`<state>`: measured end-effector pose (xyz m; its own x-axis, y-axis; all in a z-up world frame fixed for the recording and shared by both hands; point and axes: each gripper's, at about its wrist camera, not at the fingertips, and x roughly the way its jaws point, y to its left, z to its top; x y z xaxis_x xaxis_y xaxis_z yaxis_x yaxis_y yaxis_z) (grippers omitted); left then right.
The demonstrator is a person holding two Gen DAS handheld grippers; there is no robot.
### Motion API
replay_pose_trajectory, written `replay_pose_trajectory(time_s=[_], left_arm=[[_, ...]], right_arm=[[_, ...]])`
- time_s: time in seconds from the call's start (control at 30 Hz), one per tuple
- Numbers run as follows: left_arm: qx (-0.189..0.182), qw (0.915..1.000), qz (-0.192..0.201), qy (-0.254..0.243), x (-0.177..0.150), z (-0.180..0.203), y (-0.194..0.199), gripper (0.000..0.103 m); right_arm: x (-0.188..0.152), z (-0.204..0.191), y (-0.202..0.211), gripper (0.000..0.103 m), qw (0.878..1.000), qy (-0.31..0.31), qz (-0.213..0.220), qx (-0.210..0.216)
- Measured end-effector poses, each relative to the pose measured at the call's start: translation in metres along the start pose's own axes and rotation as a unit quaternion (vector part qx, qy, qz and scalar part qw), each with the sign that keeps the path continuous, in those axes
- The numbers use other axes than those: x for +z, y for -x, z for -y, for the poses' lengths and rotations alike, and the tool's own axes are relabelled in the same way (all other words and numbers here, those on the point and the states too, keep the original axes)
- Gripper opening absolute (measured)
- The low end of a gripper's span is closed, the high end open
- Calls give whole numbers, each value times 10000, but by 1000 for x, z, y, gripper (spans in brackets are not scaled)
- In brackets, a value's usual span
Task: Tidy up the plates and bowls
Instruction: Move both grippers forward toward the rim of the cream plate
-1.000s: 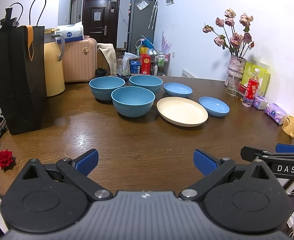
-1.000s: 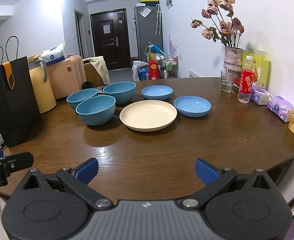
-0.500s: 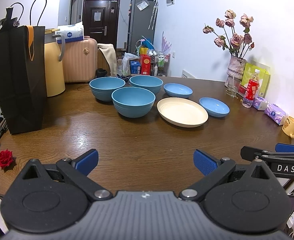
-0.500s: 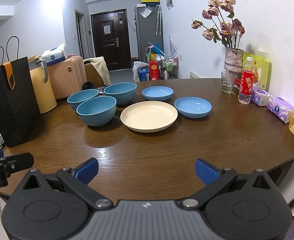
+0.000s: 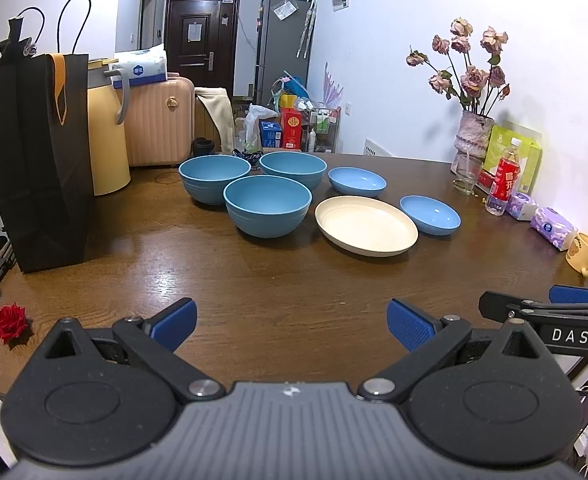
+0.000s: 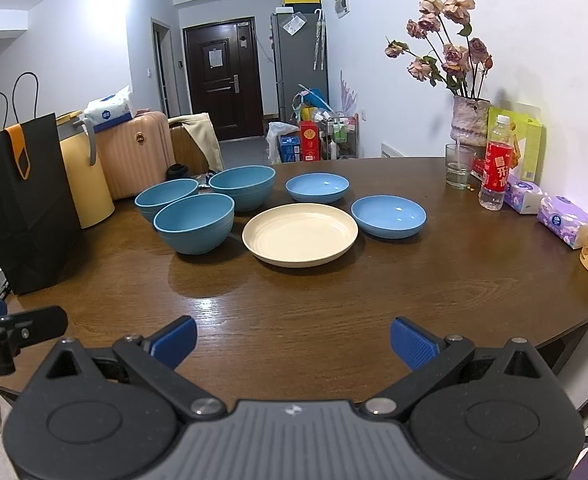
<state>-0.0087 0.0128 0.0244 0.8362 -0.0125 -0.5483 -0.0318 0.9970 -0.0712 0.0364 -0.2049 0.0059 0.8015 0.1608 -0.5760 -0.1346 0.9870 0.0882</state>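
Left wrist view: the left hand-held gripper hangs over the near edge of the tabletop, jaws spread wide and empty, blue ribbed pads facing each other. Nothing is picked up yet, and by my read this is the starting line. The crockery sits spread in the middle of the dark wood-grain surface: three deep blue bowls bunched close on the left, ridged outside, matte, rounded. Right of them lies the cream plate, wide and shallow, with two small blue dishes at its far and right sides. Like shapes are already neighbours, which should make nesting simple. At the right edge the other tool pokes in, a fingertip just showing beneath it. A black paper bag stands tall on the left.

Right wrist view: the right hand-held gripper also gapes open, holding nothing, low at the near rim. From here the cream plate lies dead ahead, glossy-rimmed, with faint rings inside. The nearest bowl sits just left of it, possibly touching the bowl behind; the angle won't settle that. The dishes look smooth and shiny, catching ceiling light. A vase of dried roses, a glass and a bottle crowd the far right corner, well apart from the work.
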Motion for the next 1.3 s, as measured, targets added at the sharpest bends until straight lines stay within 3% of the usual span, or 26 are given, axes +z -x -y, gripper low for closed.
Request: replay_pose_trajectory(time_s=[0.23,1.3], left_arm=[[13,10000,-32,-34,15,4,-7,103],[219,9989,-360,192,73,73,-108,103]], right_arm=[[9,6,-12,103,10000,-22,-70,37],[59,86,-95,103,9975,-298,-633,10]])
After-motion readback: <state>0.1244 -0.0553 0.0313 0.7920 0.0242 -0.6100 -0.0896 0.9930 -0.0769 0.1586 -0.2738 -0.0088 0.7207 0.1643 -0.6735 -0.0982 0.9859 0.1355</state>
